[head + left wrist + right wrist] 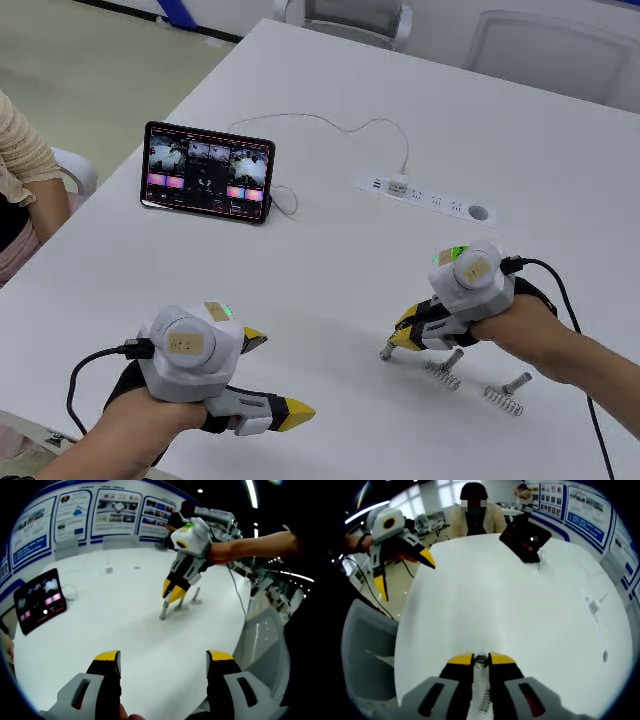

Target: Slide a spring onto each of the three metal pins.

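My right gripper (403, 340) is shut on a metal pin (387, 351) whose end rests on the white table (330, 110). In the right gripper view the pin (481, 660) sits between the yellow tips of that gripper (481, 659), with a spring (484, 700) coiled behind it. Two more pins lie just right of it, each with a spring on its shaft (443, 371) (505, 396). My left gripper (277, 375) hovers open and empty at the near left. In its own view the left gripper (163, 656) faces the right gripper (172, 591) and the held pin (164, 611).
A lit tablet (208, 172) stands at the left middle of the table. A white power strip (425, 197) with a looping cable lies behind the work. A person (25, 170) sits at the left edge. Chairs (350, 18) line the far side.
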